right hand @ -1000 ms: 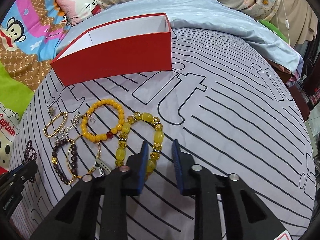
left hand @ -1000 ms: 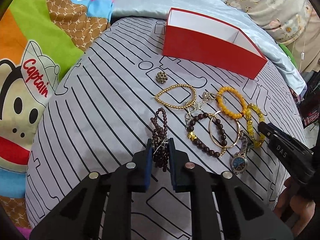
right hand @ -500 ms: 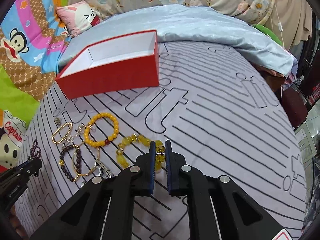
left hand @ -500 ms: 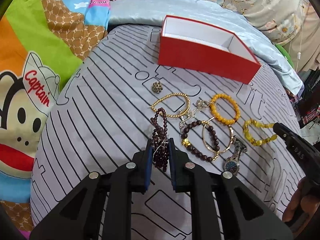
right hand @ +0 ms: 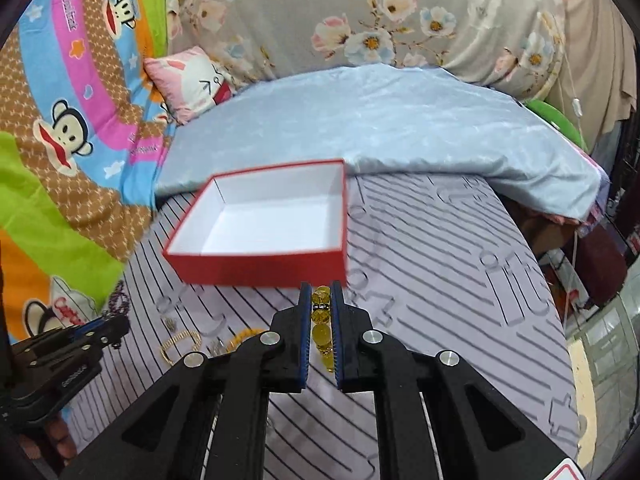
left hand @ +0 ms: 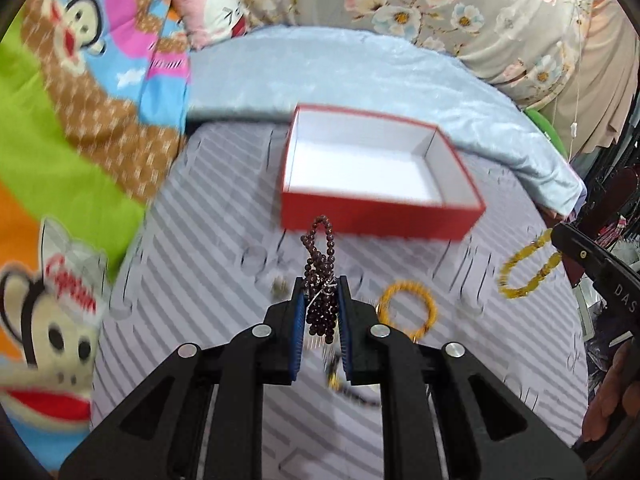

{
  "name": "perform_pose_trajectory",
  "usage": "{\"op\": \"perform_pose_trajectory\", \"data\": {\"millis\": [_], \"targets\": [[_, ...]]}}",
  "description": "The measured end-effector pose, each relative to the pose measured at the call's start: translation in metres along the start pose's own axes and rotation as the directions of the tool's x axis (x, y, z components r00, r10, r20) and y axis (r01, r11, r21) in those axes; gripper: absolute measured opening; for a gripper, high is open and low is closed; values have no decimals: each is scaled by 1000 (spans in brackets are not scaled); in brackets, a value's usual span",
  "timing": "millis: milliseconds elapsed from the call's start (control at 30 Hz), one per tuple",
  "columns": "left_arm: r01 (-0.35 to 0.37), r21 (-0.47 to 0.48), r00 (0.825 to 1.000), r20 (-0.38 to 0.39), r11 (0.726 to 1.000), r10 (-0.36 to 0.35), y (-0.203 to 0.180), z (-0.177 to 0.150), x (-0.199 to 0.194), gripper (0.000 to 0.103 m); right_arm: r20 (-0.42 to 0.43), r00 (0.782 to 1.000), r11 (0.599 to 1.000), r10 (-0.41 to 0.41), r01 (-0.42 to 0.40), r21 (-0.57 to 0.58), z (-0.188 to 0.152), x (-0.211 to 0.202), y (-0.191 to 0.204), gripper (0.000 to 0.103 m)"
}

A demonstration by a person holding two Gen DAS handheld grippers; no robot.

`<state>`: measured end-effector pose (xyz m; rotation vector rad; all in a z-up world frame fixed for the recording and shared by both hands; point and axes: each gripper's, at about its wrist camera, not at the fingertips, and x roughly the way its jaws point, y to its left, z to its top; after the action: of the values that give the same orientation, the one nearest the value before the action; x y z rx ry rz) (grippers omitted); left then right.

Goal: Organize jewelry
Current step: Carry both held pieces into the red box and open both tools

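Jewelry: dark bead strand (left hand: pixel 320 264) pinched upright in left hand-held gripper (left hand: pixel 320 308) (right hand-held gripper (right hand: pixel 321 312) clamps yellow bracelet (right hand: pixel 321 330)).

Red box (left hand: pixel 376 216), white inside; grey bedsheet (right hand: pixel 460 280) with black stripes. Dark maroon bead strand (left hand: pixel 320 276), yellow crystal bracelet (right hand: pixel 321 332), orange bead bracelet (left hand: pixel 406 304). Pale blue quilt (right hand: pixel 400 128), floral grey fabric (right hand: pixel 400 12).

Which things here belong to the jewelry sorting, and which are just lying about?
Job:
- dark bead bracelet, in left gripper
- yellow crystal bracelet, in right gripper
- red box
- orange bead bracelet

Lying about:
- pink pillow
- blue quilt
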<state>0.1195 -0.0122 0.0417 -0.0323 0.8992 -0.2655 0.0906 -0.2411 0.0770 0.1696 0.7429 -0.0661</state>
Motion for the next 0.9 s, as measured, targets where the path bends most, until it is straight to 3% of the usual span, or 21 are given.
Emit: {"op": "perform_pose_trajectory", "data": {"millis": [200, 500, 900], "targets": [[24, 44, 999, 41, 999, -26, -12, 60, 25, 14, 18, 999, 999, 45, -44, -12, 48, 31, 14, 8], [32, 68, 998, 44, 997, -35, -25, 137, 94, 14, -17, 996, 996, 93, -93, -1, 102, 113, 15, 8], [39, 86, 999, -12, 996, -38, -33, 167, 173, 14, -124, 987, 994, 106, -109, -16, 115, 201, 20, 8]]}}
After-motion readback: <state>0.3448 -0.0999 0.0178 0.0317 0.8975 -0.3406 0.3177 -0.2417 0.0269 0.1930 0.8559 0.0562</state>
